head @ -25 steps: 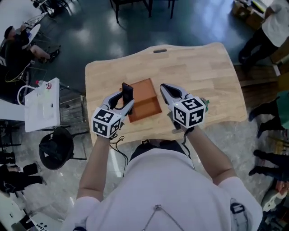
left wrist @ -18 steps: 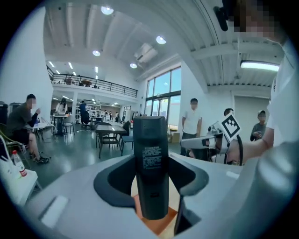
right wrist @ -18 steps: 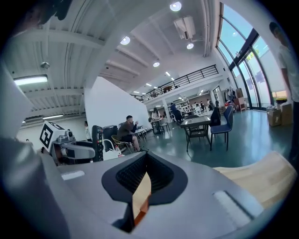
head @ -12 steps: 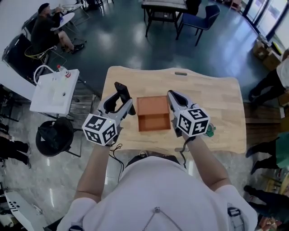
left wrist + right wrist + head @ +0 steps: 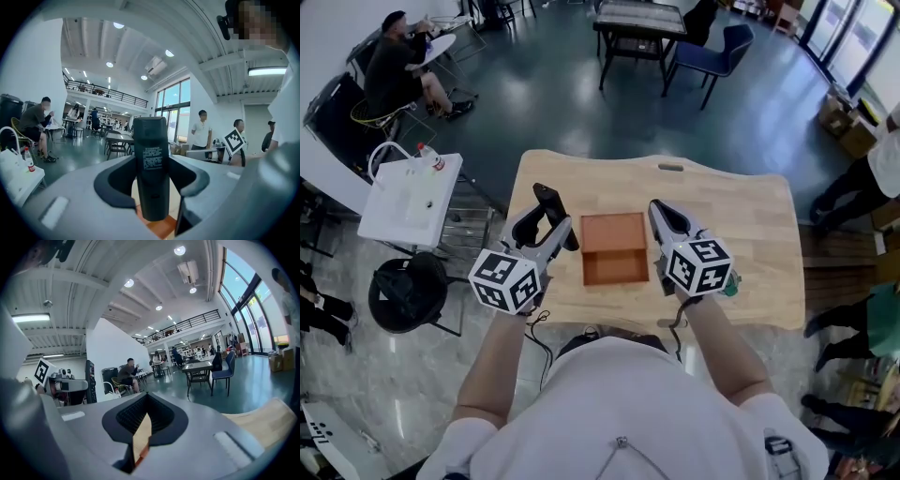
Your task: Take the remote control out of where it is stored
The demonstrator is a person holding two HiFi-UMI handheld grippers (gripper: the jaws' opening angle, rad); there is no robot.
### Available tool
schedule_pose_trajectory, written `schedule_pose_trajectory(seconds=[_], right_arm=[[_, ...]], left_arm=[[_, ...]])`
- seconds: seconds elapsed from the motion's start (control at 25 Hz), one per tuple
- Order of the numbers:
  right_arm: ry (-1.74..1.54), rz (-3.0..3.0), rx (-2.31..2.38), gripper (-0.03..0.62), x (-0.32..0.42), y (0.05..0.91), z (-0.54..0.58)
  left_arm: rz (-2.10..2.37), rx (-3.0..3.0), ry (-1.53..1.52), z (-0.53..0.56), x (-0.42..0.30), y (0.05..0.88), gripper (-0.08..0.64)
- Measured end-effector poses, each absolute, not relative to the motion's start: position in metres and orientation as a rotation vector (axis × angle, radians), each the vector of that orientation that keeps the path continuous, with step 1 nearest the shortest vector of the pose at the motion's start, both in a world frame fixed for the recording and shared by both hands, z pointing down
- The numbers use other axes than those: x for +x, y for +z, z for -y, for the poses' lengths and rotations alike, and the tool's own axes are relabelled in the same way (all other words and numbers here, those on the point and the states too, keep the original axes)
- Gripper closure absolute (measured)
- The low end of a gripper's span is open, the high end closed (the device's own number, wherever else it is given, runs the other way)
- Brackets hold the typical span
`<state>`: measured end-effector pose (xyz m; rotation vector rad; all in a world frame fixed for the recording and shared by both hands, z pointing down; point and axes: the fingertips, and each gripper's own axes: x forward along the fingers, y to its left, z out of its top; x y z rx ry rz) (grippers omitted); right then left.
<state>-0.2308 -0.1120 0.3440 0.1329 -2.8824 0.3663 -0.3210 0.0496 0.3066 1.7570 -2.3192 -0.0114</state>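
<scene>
Remote [image 5: 549, 204] shifted left off box [image 5: 613, 247]; left tool [image 5: 546, 226] clamps it, right tool [image 5: 664, 215] closed, empty, beside box.

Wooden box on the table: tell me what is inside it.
Nothing shows inside the wooden box, only its bare bottom. The remote control is out, clamped in the left gripper. The right gripper covers the box's right edge.
</scene>
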Motion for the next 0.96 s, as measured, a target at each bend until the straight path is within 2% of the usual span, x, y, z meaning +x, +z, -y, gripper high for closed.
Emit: schedule_pose_trajectory(seconds=[0.96], right_arm=[[0.387, 2.876, 0.154, 0.566, -0.229, 0.352, 0.108]], left_arm=[[2.289, 1.758, -0.021, -0.046, -0.321, 0.322, 0.341]])
